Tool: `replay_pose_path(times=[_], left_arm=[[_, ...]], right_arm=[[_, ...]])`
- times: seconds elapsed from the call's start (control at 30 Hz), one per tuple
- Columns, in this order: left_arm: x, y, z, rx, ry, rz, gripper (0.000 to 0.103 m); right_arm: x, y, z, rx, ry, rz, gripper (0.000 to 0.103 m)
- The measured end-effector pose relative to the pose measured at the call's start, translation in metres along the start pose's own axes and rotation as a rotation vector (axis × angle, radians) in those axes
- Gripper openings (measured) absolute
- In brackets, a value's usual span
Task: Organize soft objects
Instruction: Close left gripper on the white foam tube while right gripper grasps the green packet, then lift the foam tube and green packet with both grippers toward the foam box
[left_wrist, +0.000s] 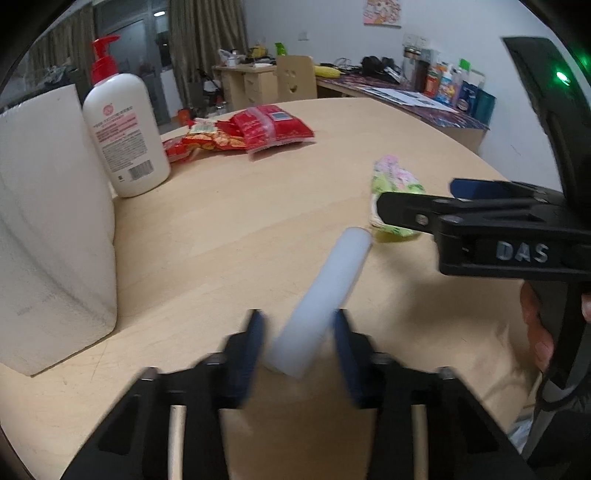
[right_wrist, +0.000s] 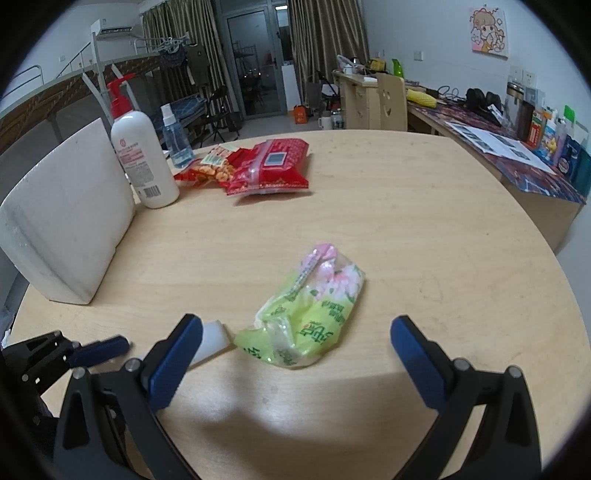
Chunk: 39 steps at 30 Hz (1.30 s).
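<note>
My left gripper (left_wrist: 299, 336) has its blue pads on either side of a white foam bar (left_wrist: 325, 291), which slants up and right over the round wooden table (left_wrist: 258, 221); the pads look slightly apart from it. The bar's end shows in the right wrist view (right_wrist: 212, 341). My right gripper (right_wrist: 295, 336) is open wide just above a green and pink soft packet (right_wrist: 306, 314) near the table's front. In the left wrist view the right gripper (left_wrist: 417, 199) hangs over the same packet (left_wrist: 397, 177).
Two red snack bags (right_wrist: 258, 166) lie at the back. A white lotion bottle with a red pump (right_wrist: 142, 155), a small spray bottle (right_wrist: 175, 136) and a big white foam block (right_wrist: 70, 218) stand at the left. A cluttered desk (right_wrist: 517, 155) is at the right.
</note>
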<state>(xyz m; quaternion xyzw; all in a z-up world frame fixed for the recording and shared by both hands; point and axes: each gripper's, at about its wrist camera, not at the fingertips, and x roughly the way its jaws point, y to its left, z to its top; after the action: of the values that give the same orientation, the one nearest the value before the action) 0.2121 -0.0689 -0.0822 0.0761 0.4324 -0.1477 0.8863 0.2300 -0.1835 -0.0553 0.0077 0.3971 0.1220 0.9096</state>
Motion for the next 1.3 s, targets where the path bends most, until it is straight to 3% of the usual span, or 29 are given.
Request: replay_pose_path(times=[0.1,0.23,0.6,0.77,0.8,0.87,0.97,1.03,1.17,1.3], left_arm=[[-0.001,-0.002,-0.002,0.009,0.000,0.007,0.021],[-0.006,0.009,0.001,-0.035,-0.013,-0.038,0.011],[-0.032,0.029,0.002,-0.083,-0.119,0.015,0.011],[-0.040,0.035,0.001,-0.082,-0.149,-0.017,0.011],[-0.042,0.037,0.001,-0.082,-0.157,-0.028,0.011],[-0.045,0.041,0.000,-0.084,-0.169,-0.047,0.011],[-0.049,0.046,-0.001,-0.076,-0.182,-0.081,0.011],[-0.051,0.049,-0.003,-0.071,-0.189,-0.107,0.011],[-0.056,0.058,-0.007,-0.080,-0.196,-0.147,0.011],[-0.061,0.064,-0.008,-0.085,-0.204,-0.158,0.011]], right_arm=[[-0.001,0.000,0.000,0.001,0.000,-0.004,0.103],[0.001,0.001,0.000,0.005,0.009,-0.015,0.103],[0.007,0.009,0.004,-0.009,0.015,-0.028,0.103],[0.012,0.013,0.005,-0.016,0.026,-0.073,0.101],[0.013,0.014,0.005,-0.017,0.031,-0.079,0.098],[0.017,0.015,0.005,-0.014,0.053,-0.099,0.078],[0.022,0.017,0.003,0.005,0.088,-0.119,0.058],[0.023,0.020,0.001,0.009,0.095,-0.136,0.055],[0.018,0.021,0.000,0.055,0.072,-0.142,0.036],[0.011,0.026,-0.002,0.067,0.050,-0.145,0.033]])
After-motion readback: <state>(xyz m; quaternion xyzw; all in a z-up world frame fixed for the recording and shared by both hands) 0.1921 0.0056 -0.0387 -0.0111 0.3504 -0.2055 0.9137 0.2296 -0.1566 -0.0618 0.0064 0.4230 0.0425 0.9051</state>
